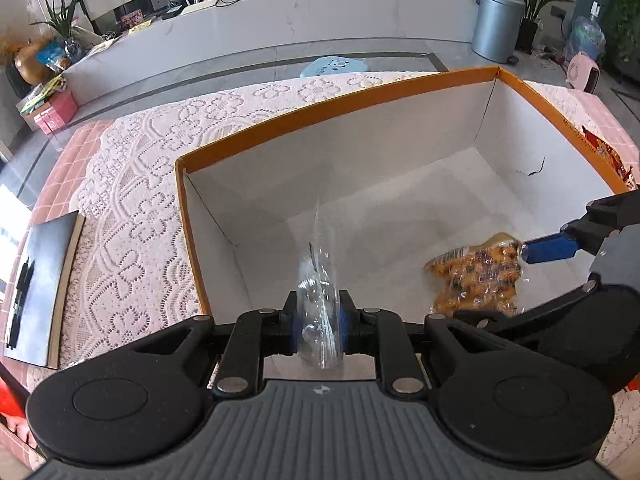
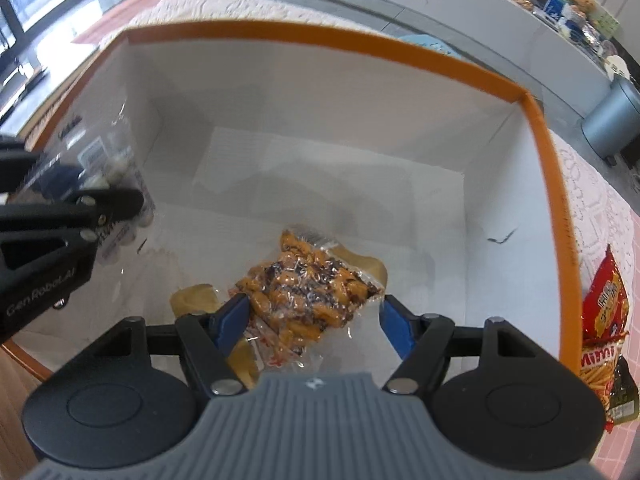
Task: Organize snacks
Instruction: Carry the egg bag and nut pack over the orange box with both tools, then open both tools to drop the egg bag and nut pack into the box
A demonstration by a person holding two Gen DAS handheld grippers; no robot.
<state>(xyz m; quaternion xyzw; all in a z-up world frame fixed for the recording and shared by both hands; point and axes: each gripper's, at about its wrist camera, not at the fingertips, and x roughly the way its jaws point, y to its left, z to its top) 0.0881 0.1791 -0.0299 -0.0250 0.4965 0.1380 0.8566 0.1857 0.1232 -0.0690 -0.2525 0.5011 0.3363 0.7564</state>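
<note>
An orange-rimmed white cardboard box point(image 1: 328, 116) stands on the lace-covered table; it also shows in the right wrist view point(image 2: 400, 46). My left gripper point(image 1: 319, 322) is shut on a clear plastic snack packet point(image 1: 318, 280) and holds it above the box's near left side; the packet appears in the right wrist view point(image 2: 100, 156). My right gripper point(image 2: 314, 316) is open, its blue pads either side of an orange snack bag point(image 2: 308, 284) lying on the box floor. That bag also shows in the left wrist view point(image 1: 476, 276), beside a right gripper finger point(image 1: 548, 249).
A red Mimi snack bag point(image 2: 604, 320) lies on the table right of the box. A dark book point(image 1: 40, 284) lies at the table's left. A grey bin point(image 1: 498, 24) and a long white counter point(image 1: 280, 28) stand beyond the table.
</note>
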